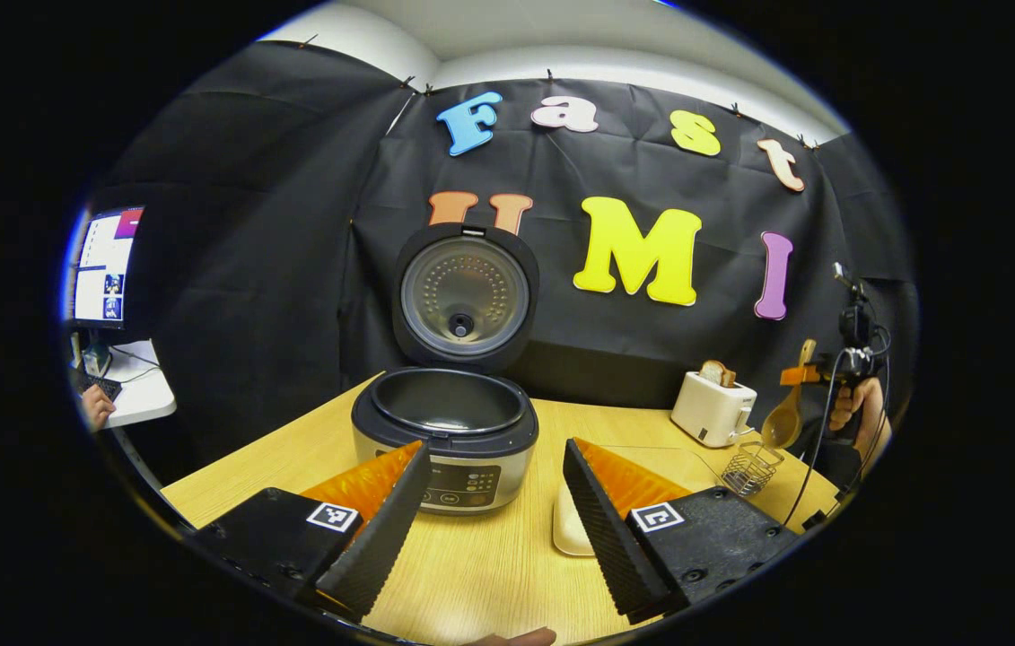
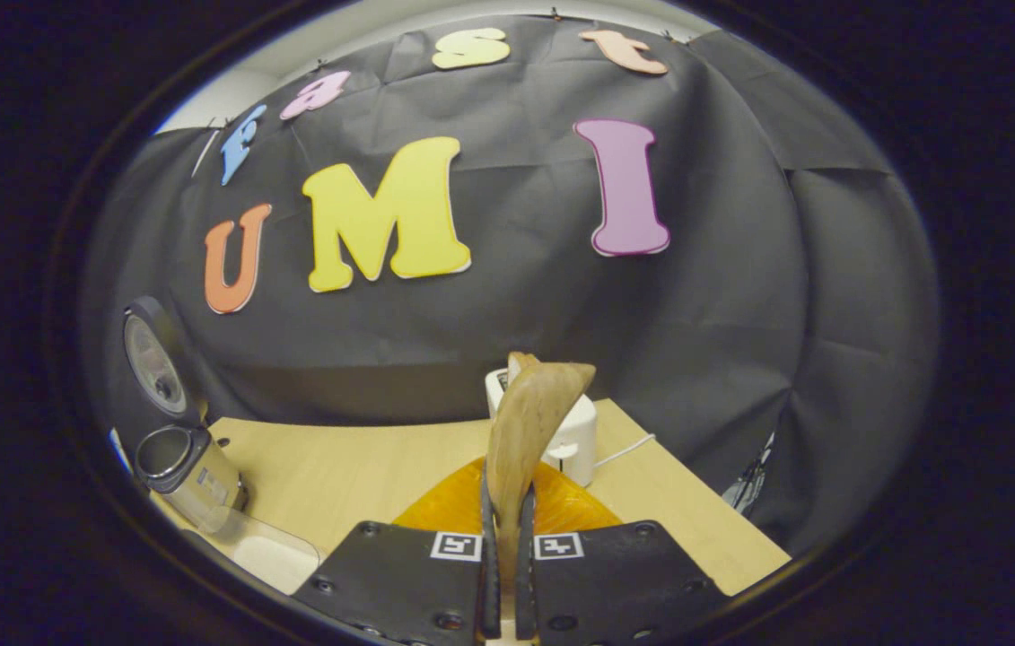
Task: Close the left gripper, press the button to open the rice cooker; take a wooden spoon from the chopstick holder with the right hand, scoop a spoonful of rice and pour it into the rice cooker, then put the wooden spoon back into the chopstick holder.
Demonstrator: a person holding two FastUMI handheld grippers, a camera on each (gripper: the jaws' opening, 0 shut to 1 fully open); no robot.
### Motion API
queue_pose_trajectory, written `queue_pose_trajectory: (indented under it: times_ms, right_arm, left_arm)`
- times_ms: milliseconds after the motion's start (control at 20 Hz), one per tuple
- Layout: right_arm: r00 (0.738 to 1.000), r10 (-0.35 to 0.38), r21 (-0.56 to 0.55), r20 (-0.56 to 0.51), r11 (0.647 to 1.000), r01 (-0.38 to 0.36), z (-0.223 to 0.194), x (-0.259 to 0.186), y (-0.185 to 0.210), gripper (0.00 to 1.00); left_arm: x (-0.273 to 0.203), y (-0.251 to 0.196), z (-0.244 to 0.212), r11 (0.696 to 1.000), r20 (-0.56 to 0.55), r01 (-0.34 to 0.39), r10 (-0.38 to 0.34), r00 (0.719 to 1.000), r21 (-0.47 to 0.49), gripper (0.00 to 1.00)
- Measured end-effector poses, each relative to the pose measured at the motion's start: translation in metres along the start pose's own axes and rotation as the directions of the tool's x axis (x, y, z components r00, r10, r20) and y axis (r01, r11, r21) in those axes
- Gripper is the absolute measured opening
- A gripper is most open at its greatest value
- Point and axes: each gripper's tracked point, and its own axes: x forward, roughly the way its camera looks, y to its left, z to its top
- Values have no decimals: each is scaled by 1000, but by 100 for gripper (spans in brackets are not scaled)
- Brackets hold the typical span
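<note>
The rice cooker (image 1: 444, 431) stands open on the wooden table (image 1: 489, 574), its lid (image 1: 464, 296) upright and its pot dark inside. My left gripper (image 1: 496, 453) is open just in front of the cooker, holding nothing. At the far right, my right gripper (image 1: 817, 372) holds the wooden spoon (image 1: 783, 422) bowl-down, just above the wire chopstick holder (image 1: 751, 467). In the right gripper view, my right gripper (image 2: 502, 529) is shut on the spoon (image 2: 529, 431), which stands up between the fingers. The cooker (image 2: 188, 475) lies far left there.
A white toaster (image 1: 712, 408) with bread stands behind the holder, also as the toaster (image 2: 574, 440) behind the spoon. A shallow white dish (image 1: 572, 529) sits right of the cooker, partly behind a finger. A monitor (image 1: 103, 265) and a person's hand (image 1: 97, 405) are at far left.
</note>
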Motion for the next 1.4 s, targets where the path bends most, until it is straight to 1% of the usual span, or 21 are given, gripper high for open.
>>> queue_pose_trajectory:
  times_ms: [100, 150, 350, 550, 600, 700, 750, 850, 900, 950, 1000, 1050, 1100, 1150, 1200, 1250, 1350, 1400]
  right_arm:
    - [999, -17, 45, -29, 999, 18, -16, 11, -9, 6]
    - [1000, -11, 63, -24, 998, 13, -17, 12, -9, 7]
    - [997, -5, 107, -82, 994, 13, -39, 25, -10, 6]
    - [994, 8, 111, -111, 994, 5, -43, 33, -7, 13]
    - [994, 13, 110, -105, 994, -2, -42, 32, -5, 22]
    - [997, -10, 99, -81, 995, 18, -34, 28, -9, 29]
    - [998, -24, 92, -65, 995, 30, -30, 24, -12, 30]
    - [998, -57, 71, -30, 996, 59, -19, 15, -19, 43]
    - [998, -68, 55, -17, 996, 69, -15, 10, -22, 63]
    - [997, -80, 36, -9, 996, 80, -12, 3, -25, 72]
    - [996, -90, 17, 5, 996, 90, -11, -5, -29, 89]
    - [996, -89, 2, 28, 996, 89, -8, -13, -30, 91]
    - [995, -77, -16, 61, 997, 78, -5, -24, -29, 94]
    - [994, -66, -32, 92, 997, 69, -3, -37, -28, 94]
    - [991, -49, -50, 121, 997, 56, -3, -50, -27, 96]
    - [989, -34, -58, 147, 997, 43, -3, -63, -27, 97]
    - [984, -7, -37, 181, 999, 13, -7, -84, -28, 96]
    - [982, 14, -29, 187, 1000, -9, -12, -93, -26, 94]
  left_arm:
    - [0, 1, 2, 1000, 6, 1, -1, 1000, -4, 95]
    - [0, 2, 1, 1000, 8, -1, 1, 1000, -6, 95]
    - [1, 3, -2, 1000, -7, -5, 5, 1000, -8, 95]
    - [0, 3, -1, 1000, -2, -4, 4, 1000, -3, 94]
    - [0, 1, 0, 1000, -1, -1, 1, 1000, 0, 95]
    - [-1, -2, 1, 1000, 4, 2, -2, 1000, 4, 95]
    - [-2, -4, 2, 1000, 6, 3, -3, 1000, 5, 94]
    - [-3, -5, 4, 1000, 13, 2, -2, 1000, 8, 95]
    - [-3, -5, 3, 1000, 12, 1, -1, 1000, 8, 94]
    - [-3, -7, 3, 1000, 9, 2, -2, 1000, 9, 95]
    - [-4, -6, 3, 1000, 9, -3, 3, 1000, 8, 95]
    - [-3, -5, 3, 1000, 5, -5, 5, 1000, 14, 95]
    - [-5, -6, 3, 1000, 8, -10, 10, 1000, 18, 94]
    - [-4, -4, 3, 1000, 4, -17, 17, 1000, 27, 95]
    - [-2, -1, 0, 999, -15, -29, 30, 999, 38, 94]
    - [-1, 4, 1, 998, -26, -50, 51, 998, 46, 94]
    - [-2, 14, 13, 994, -18, -88, 89, 996, 60, 95]
    - [-1, 16, 20, 993, -10, -102, 103, 995, 60, 94]
